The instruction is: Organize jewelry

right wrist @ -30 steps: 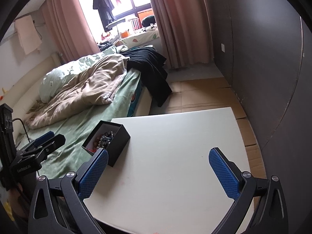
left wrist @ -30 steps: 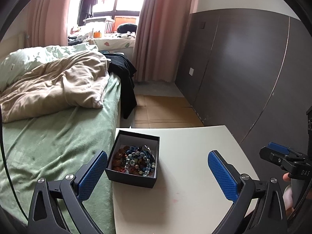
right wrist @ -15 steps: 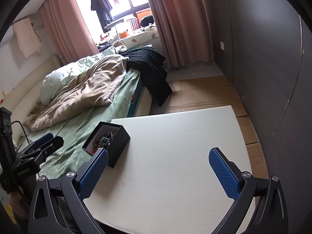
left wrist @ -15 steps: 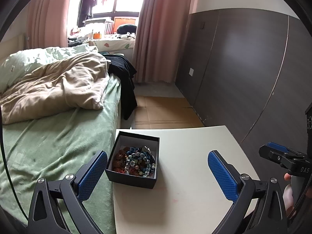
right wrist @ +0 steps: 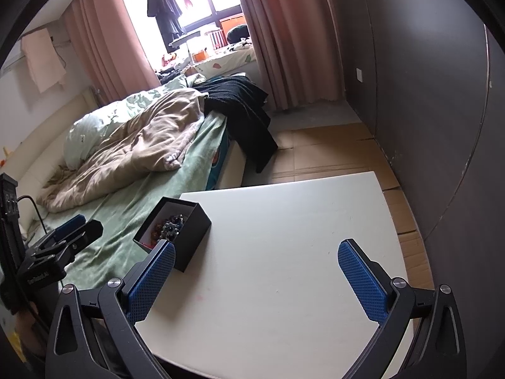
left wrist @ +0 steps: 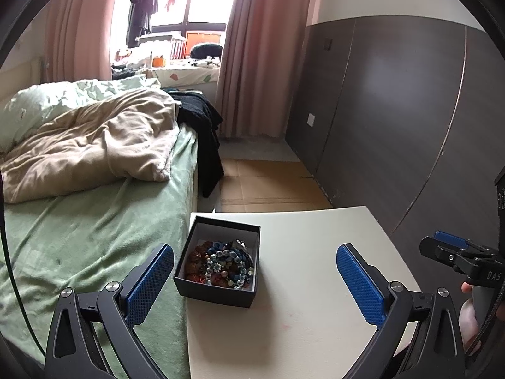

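Note:
A black open box [left wrist: 217,292] stands at the left edge of the cream table [left wrist: 303,315]. It holds a heap of beaded jewelry [left wrist: 221,263]. My left gripper [left wrist: 255,281] is open and empty, held just in front of the box. My right gripper [right wrist: 257,279] is open and empty over the table's near part, to the right of the box [right wrist: 189,237]. The beads [right wrist: 167,225] show in the right wrist view too. Each gripper shows at the edge of the other's view: the right one [left wrist: 457,252] and the left one [right wrist: 69,233].
A bed with a green sheet [left wrist: 79,246] and a beige quilt [left wrist: 88,145] lies left of the table. Black clothing [left wrist: 202,120] hangs off the bed. A dark wardrobe wall [left wrist: 394,110] stands on the right. Cardboard [left wrist: 268,183] covers the floor beyond the table.
Both views shift only slightly. The box and both open grippers keep about the same places.

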{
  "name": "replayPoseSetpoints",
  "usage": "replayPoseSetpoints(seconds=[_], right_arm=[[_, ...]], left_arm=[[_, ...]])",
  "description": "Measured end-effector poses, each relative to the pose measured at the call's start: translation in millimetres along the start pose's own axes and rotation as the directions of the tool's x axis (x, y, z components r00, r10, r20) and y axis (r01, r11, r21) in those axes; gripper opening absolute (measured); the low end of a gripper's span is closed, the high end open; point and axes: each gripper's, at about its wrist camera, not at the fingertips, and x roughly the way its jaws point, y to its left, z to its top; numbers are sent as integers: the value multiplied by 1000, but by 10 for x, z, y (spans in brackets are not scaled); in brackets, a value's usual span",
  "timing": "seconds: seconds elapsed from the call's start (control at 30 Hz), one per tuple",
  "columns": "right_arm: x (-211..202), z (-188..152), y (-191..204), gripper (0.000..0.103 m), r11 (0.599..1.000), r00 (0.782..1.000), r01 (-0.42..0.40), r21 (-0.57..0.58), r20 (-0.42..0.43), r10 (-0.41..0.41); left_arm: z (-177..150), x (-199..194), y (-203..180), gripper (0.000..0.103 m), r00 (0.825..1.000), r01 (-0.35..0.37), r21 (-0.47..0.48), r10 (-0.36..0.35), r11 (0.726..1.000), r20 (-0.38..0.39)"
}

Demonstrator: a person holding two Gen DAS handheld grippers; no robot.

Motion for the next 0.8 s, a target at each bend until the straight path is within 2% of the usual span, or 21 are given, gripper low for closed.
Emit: replayPoseSetpoints(seconds=[0.3, 0.5, 0.67, 0.8], right_arm=[[1, 2, 10, 103, 1000, 1000, 1, -2, 1, -1], [-1, 4, 20, 103, 1000, 1000, 1, -4, 1, -1], [-1, 5, 23, 103, 1000, 1000, 5, -3, -1, -5], [-2, 9, 17, 103, 1000, 1000, 6, -2, -3, -6]], left_arm=[[7, -33, -34, 103, 1000, -7, 16, 7, 1000, 15], [7, -16, -9, 103, 998, 58, -20, -58, 998, -14], [15, -44, -3, 103, 1000, 4, -13, -4, 1000, 2], [23, -47, 8, 103, 1000, 6, -21, -6, 1000, 0]])
